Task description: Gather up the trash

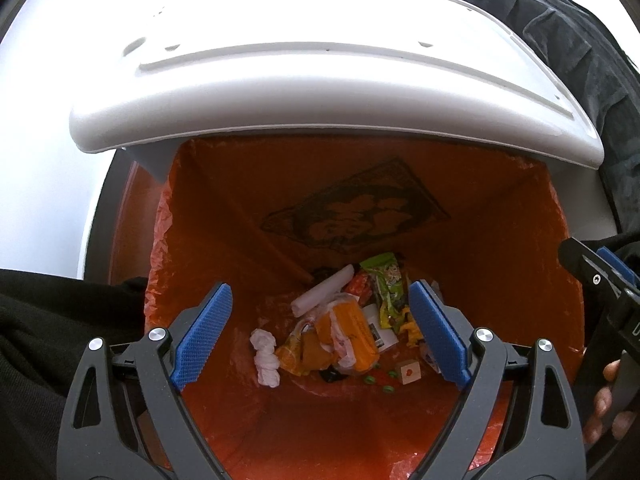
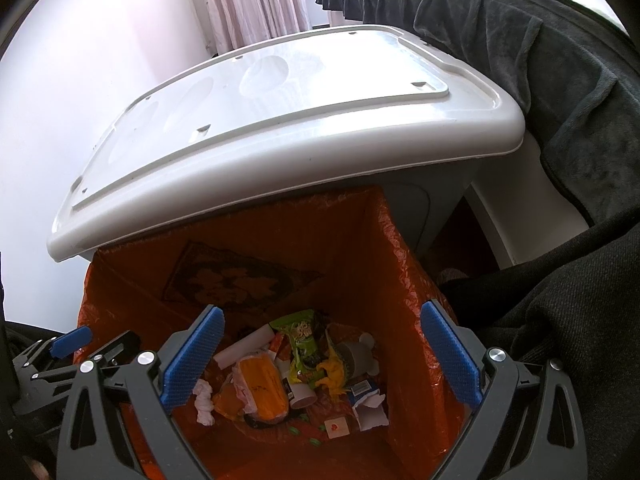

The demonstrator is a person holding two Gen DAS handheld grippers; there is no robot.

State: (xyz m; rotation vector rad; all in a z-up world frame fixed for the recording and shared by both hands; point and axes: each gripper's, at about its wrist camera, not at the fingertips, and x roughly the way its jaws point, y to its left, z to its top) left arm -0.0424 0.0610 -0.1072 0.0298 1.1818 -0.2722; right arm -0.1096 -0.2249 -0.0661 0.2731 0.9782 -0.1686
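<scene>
Both grippers hover over the orange-lined bin (image 1: 500, 240). The left gripper (image 1: 320, 336) has fingers wide and empty; the right gripper (image 2: 320, 356) likewise. The trash (image 2: 288, 380) lies far below, between the fingers. The raised lid (image 1: 320, 92) looks likely to drop onto them.

The bin (image 2: 420, 216) is standing with its white lid (image 2: 280, 120) tilting up at the far side, leaving the mouth uncovered. An orange liner (image 2: 352, 248) is draping over the rim. Trash is lying at the bottom: a green wrapper (image 2: 302, 340), a white paper roll (image 2: 244, 348), an orange packet (image 2: 264, 384), a crumpled tissue (image 2: 204, 400) and a grey cup (image 2: 356, 356).
</scene>
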